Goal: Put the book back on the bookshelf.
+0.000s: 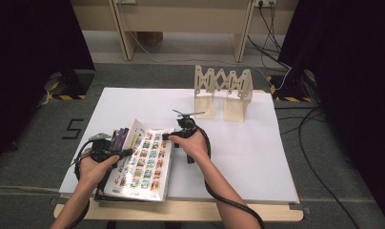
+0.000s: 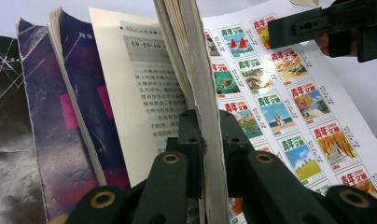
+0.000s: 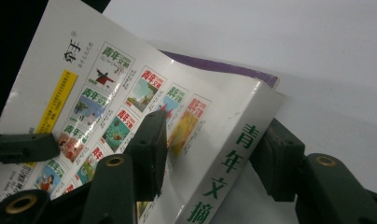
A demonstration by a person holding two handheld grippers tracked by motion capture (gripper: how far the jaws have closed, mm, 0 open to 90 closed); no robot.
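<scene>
A white magazine point(image 1: 145, 164) point(image 3: 130, 93), its cover point(image 2: 280, 107) printed with rows of small pictures, lies on a purple book point(image 1: 118, 136) point(image 2: 79, 93) at the front left of the white board. My left gripper point(image 1: 126, 152) point(image 2: 210, 135) is shut on a thick sheaf of the magazine's pages at the open edge, holding them raised so that a text page shows. My right gripper point(image 1: 167, 137) point(image 3: 214, 135) straddles the far corner of the green-lettered spine. One jaw rests over the cover, the other stands beside the spine, and the pads do not clearly press. It also shows far off as the right gripper point(image 2: 317, 23).
A wooden folding rack point(image 1: 223, 93) stands at the back of the white board point(image 1: 248, 157). A dark book point(image 2: 9, 140) lies under the purple one. Cables point(image 1: 319, 176) trail over the carpet at the right, and dark curtains flank both sides.
</scene>
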